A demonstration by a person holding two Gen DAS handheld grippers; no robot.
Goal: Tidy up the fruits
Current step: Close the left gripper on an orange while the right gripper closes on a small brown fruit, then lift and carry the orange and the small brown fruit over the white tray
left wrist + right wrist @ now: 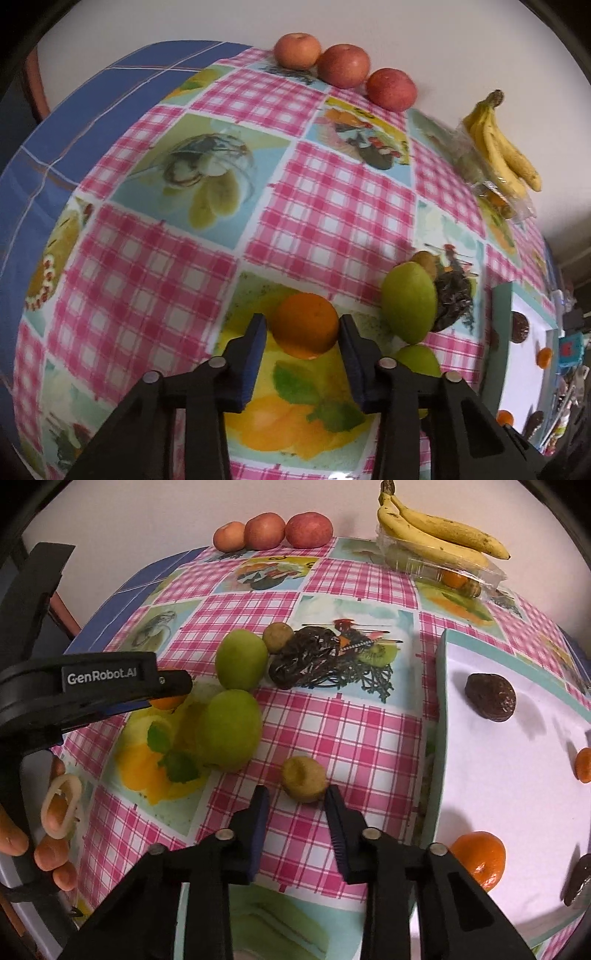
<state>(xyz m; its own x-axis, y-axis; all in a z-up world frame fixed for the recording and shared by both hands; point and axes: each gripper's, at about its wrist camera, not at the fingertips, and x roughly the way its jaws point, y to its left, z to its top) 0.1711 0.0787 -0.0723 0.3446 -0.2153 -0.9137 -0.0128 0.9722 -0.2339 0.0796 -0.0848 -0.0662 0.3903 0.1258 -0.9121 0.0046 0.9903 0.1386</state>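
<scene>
A: What are the left tongs (302, 325) doing?

B: They are pinching the orange (306, 325); both blue pads touch its sides, and the fruit sits on the tabletop (332, 206) over a printed yellow square.

A: And the right tongs (297, 797)?

B: Closed in around the small kiwi (303, 779) that lies on the pink check cloth; the pads sit at its two flanks, at its 8 and 4 o'clock, though I cannot tell for sure that both press it.

A: What lies near that kiwi?

B: Two green pears (229, 734) at its 10 o'clock, one behind the other, with a second kiwi (277, 637) beyond them at 12 o'clock.

A: The rest of the fruit?

B: Three red apples (272, 531) in a row at the far edge against the wall, and a bunch of bananas (439, 535) on a clear plastic box at 1 o'clock. The white tray (498, 775) at 3 o'clock holds a dark brown fruit (489, 698) and a mandarin (480, 858).
</scene>
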